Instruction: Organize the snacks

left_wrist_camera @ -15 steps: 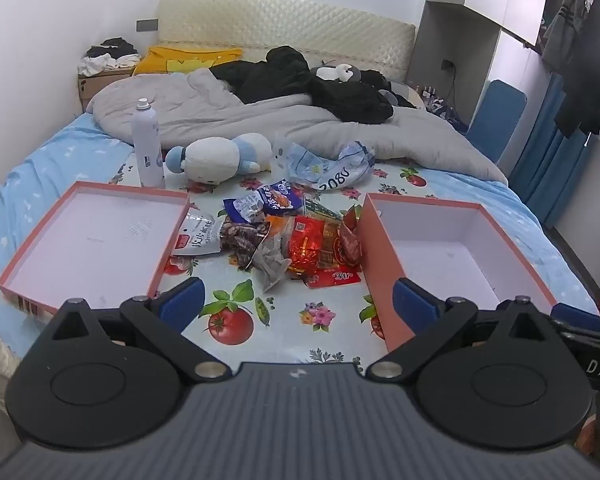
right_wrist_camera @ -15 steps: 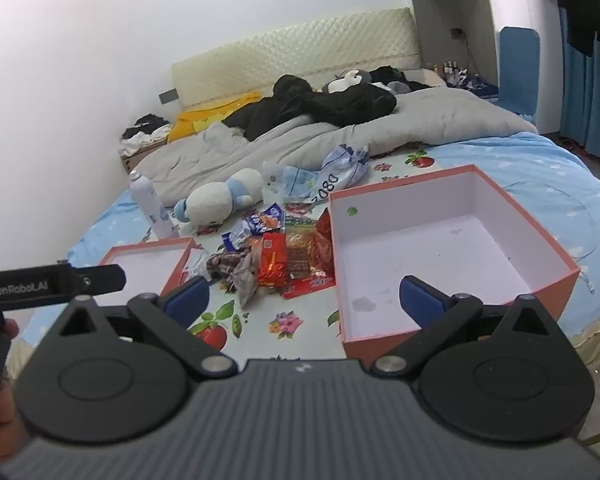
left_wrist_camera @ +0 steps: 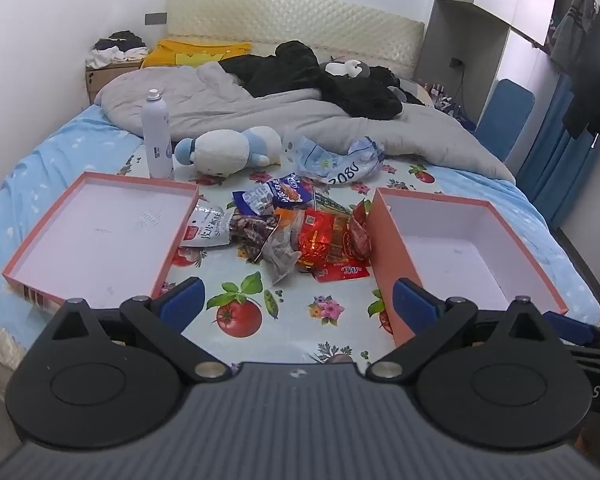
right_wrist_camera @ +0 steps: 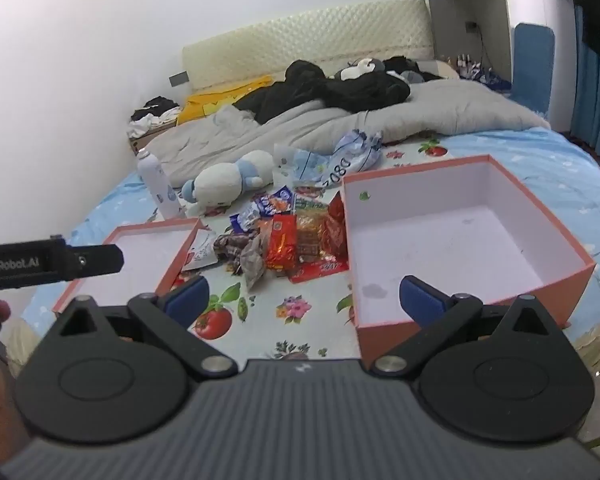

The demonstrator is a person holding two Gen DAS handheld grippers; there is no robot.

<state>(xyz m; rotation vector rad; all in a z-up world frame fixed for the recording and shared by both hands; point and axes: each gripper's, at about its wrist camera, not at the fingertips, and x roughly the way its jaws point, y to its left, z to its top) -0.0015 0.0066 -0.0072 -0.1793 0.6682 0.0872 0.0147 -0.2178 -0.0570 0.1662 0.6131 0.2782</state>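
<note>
Snacks [left_wrist_camera: 300, 224] are all dumped in one messy pile on the bed [left_wrist_camera: 40, 168], on the fruit-print cloth [left_wrist_camera: 284, 320], right between the two boxes. Mix of stuff in there: blue packets at the far side of the pile, a white pouch [left_wrist_camera: 204, 230] leaning on the lid's rim, brown wrapped pieces, shiny red packs [left_wrist_camera: 324, 240] pressed up against the deep box wall, and a flat red pack at the near edge. The lid [left_wrist_camera: 100, 232] sits toward the left edge of the bed, shallow and empty, the deep box [left_wrist_camera: 460, 240] toward the right edge, also empty. Behind the pile there's a plush [left_wrist_camera: 228, 152], a white bottle [left_wrist_camera: 156, 136] standing upright near the lid's far corner, and a crumpled bag [left_wrist_camera: 340, 160]. Grey duvet [left_wrist_camera: 260, 108] and black clothes further back by the headboard. Left tool [left_wrist_camera: 296, 300] is spread fully wide, nothing in it, hanging over the near edge of the bed. Right tool [right_wrist_camera: 304, 296] same deal, wide open and empty, one finger over the deep box's near corner.
</note>
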